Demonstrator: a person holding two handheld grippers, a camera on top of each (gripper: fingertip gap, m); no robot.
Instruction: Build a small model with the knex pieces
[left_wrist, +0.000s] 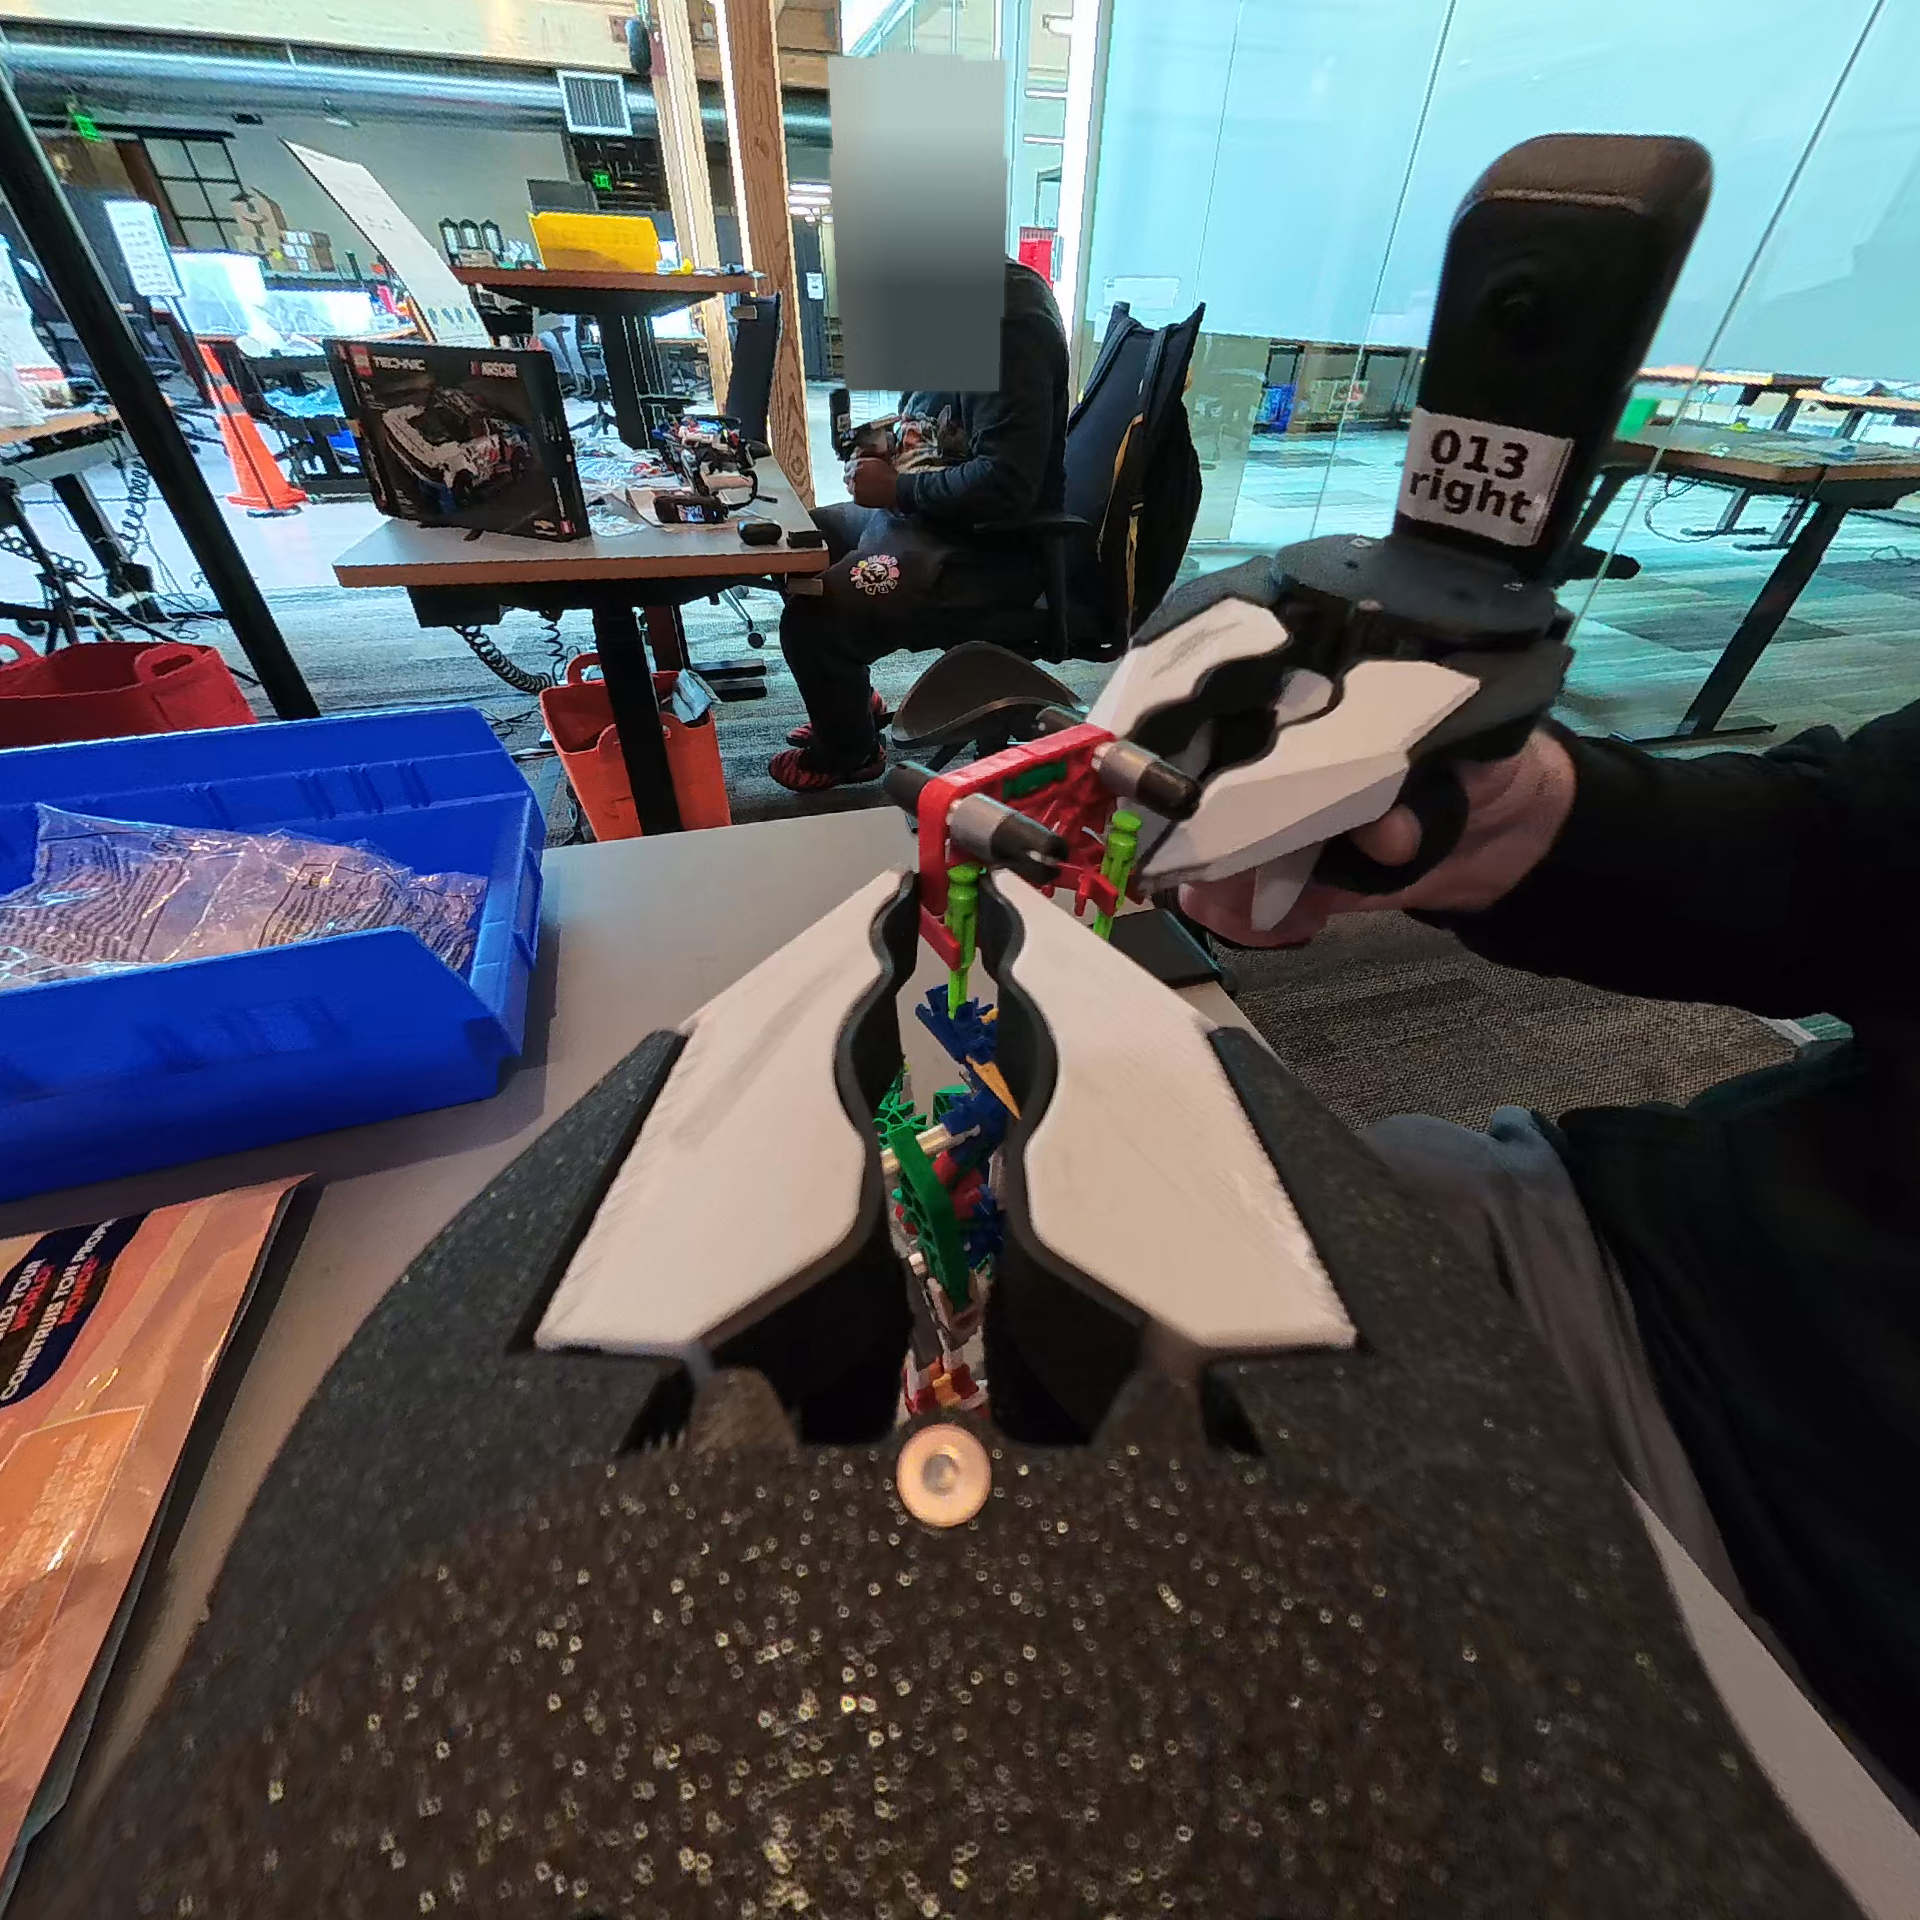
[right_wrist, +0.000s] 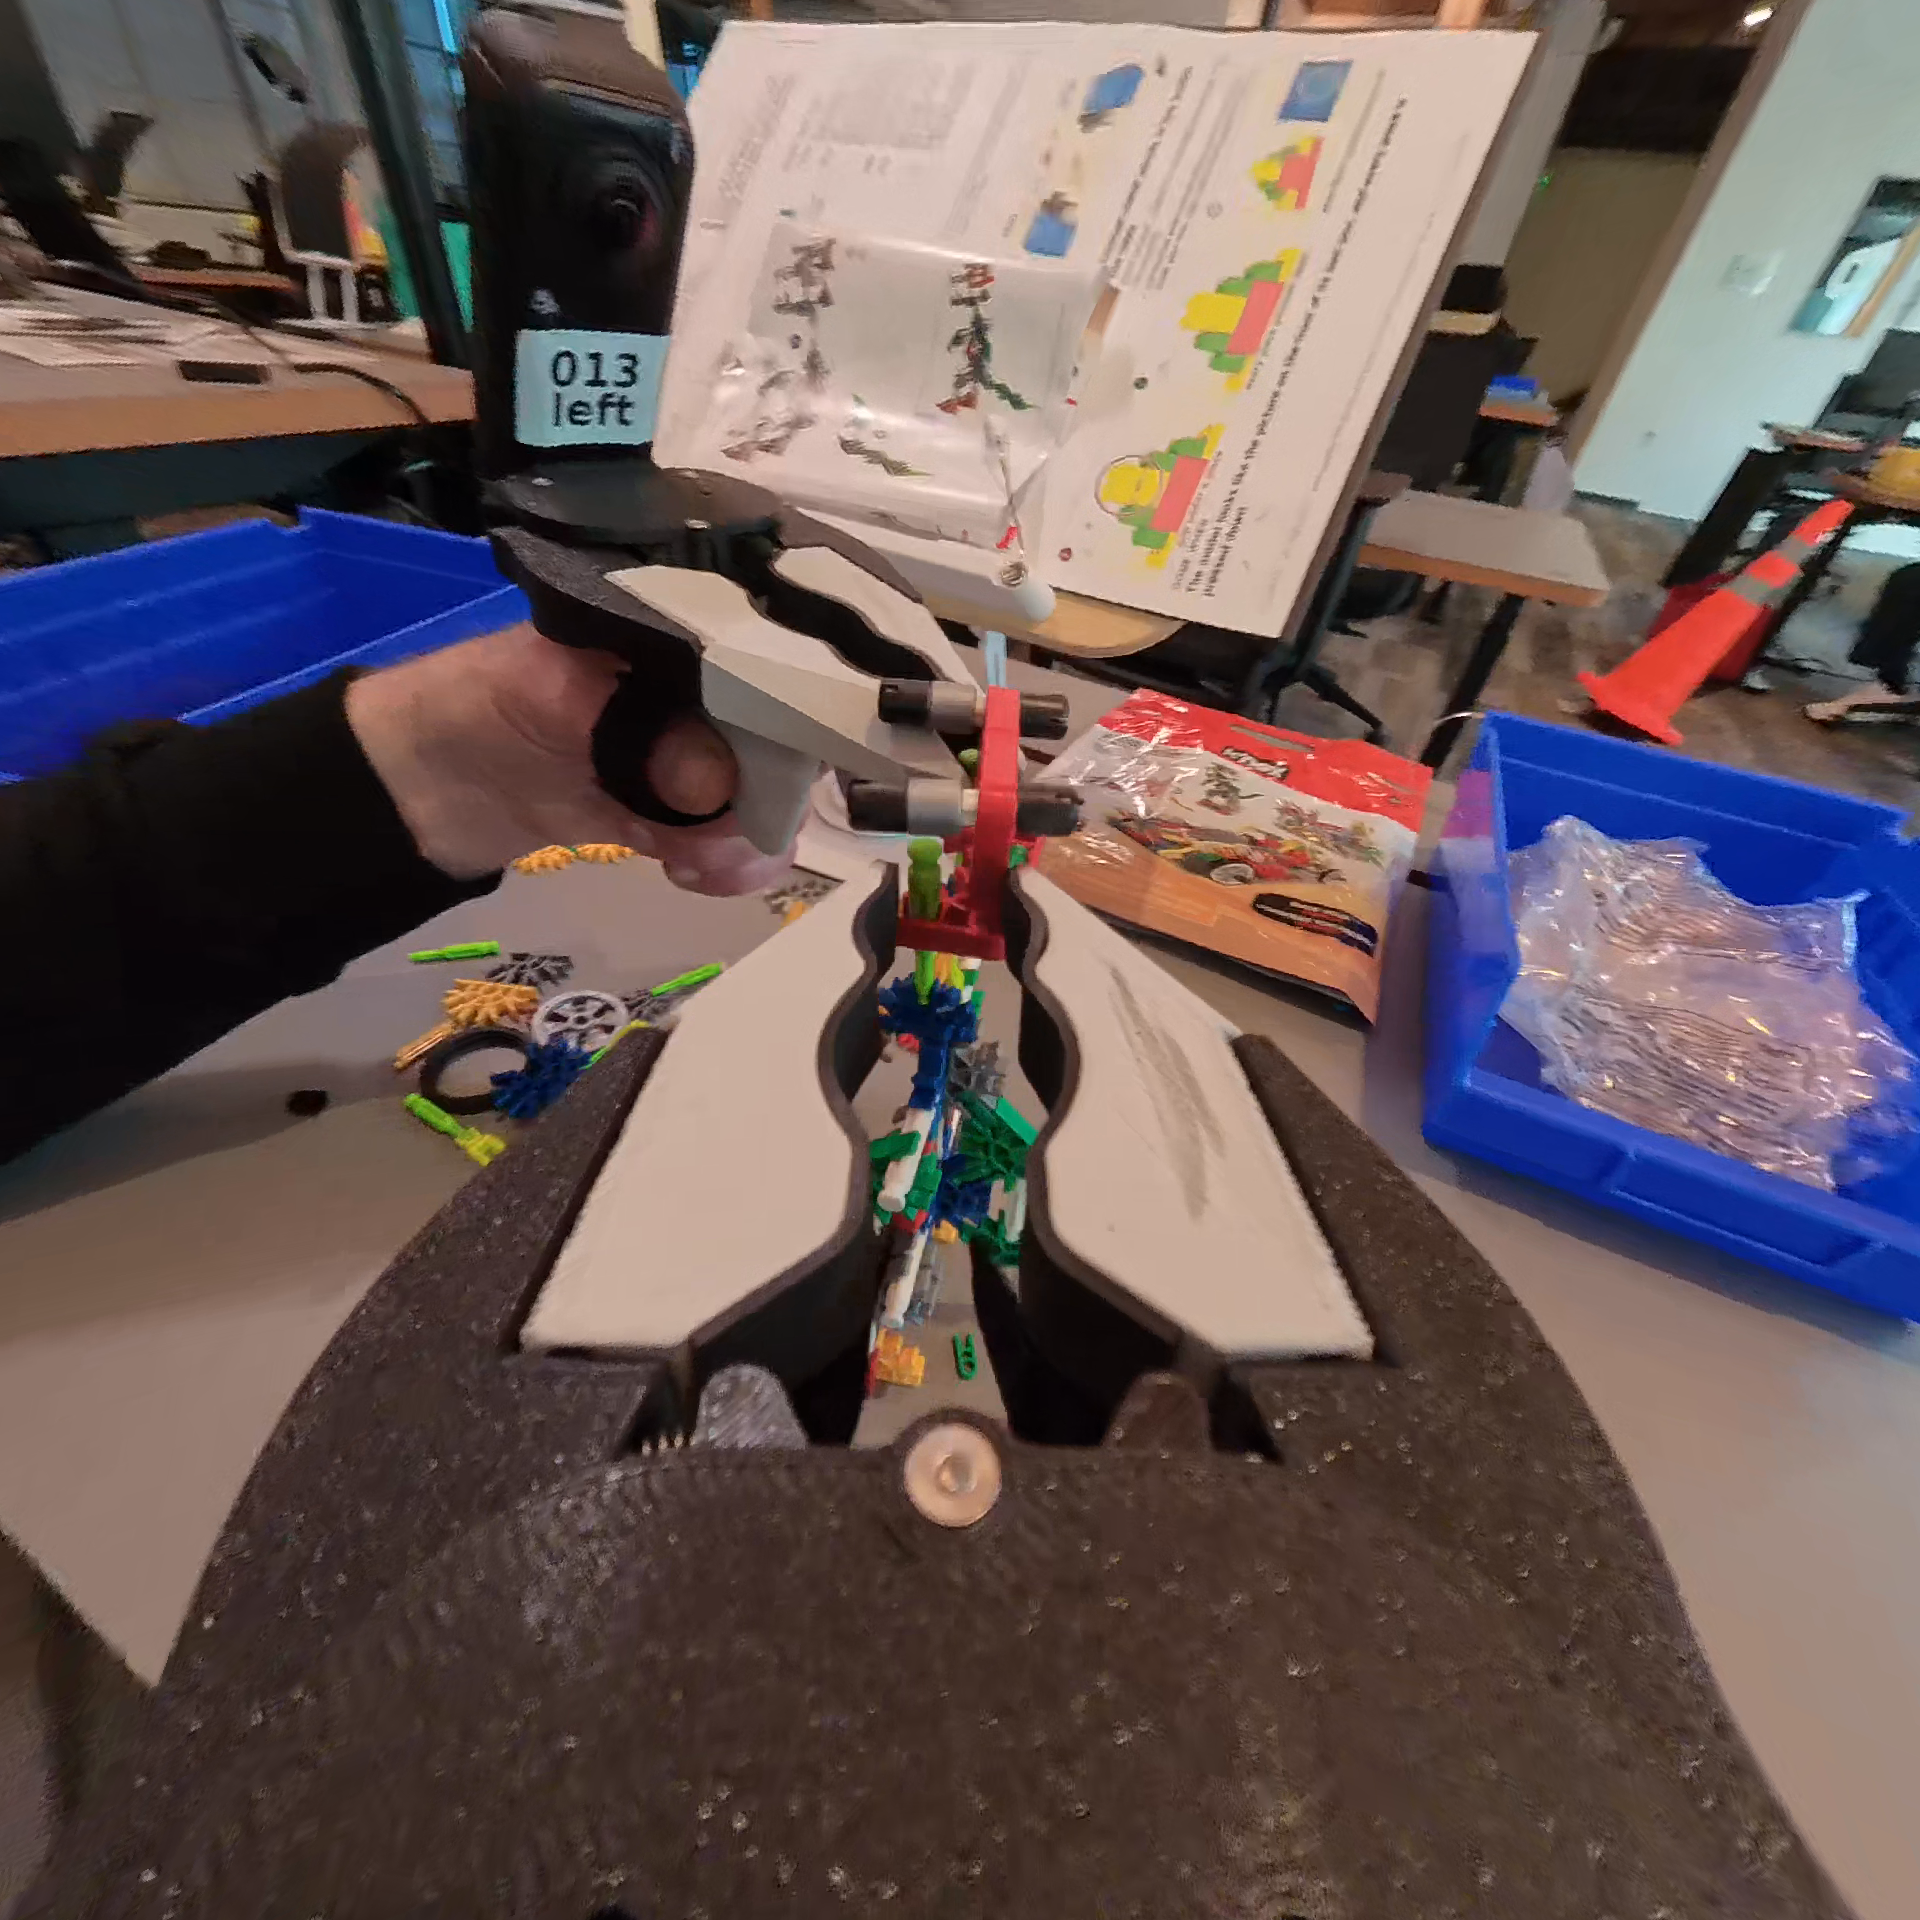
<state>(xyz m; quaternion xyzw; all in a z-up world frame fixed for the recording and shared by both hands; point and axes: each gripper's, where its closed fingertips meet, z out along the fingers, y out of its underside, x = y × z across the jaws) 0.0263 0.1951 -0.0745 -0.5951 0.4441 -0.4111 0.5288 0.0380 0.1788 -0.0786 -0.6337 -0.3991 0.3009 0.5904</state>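
A toy model of plastic rods and connectors (left_wrist: 935, 831) is held up in the air between both grippers. Its top is a red frame with two grey and black cylinders; green, blue and white pieces hang below. My left gripper (left_wrist: 951, 899) is shut on a green rod and red piece just under the frame. My right gripper (left_wrist: 1127, 805) comes in from the right and is shut on the frame's far side. In the right wrist view the right gripper (right_wrist: 954, 894) clamps the model's red base (right_wrist: 1000, 748), with the left gripper (right_wrist: 961, 732) above it.
A blue bin (left_wrist: 260, 1039) holding a clear plastic bag stands left; it also shows in the right wrist view (right_wrist: 1662, 1184). An orange toy bag (right_wrist: 1226, 852), loose pieces (right_wrist: 520, 1039) and an instruction sheet on a stand (right_wrist: 1039, 312) are on the grey table (left_wrist: 675, 935). A person (left_wrist: 935, 520) sits beyond. Less than 4 cm separates the two grippers' tips.
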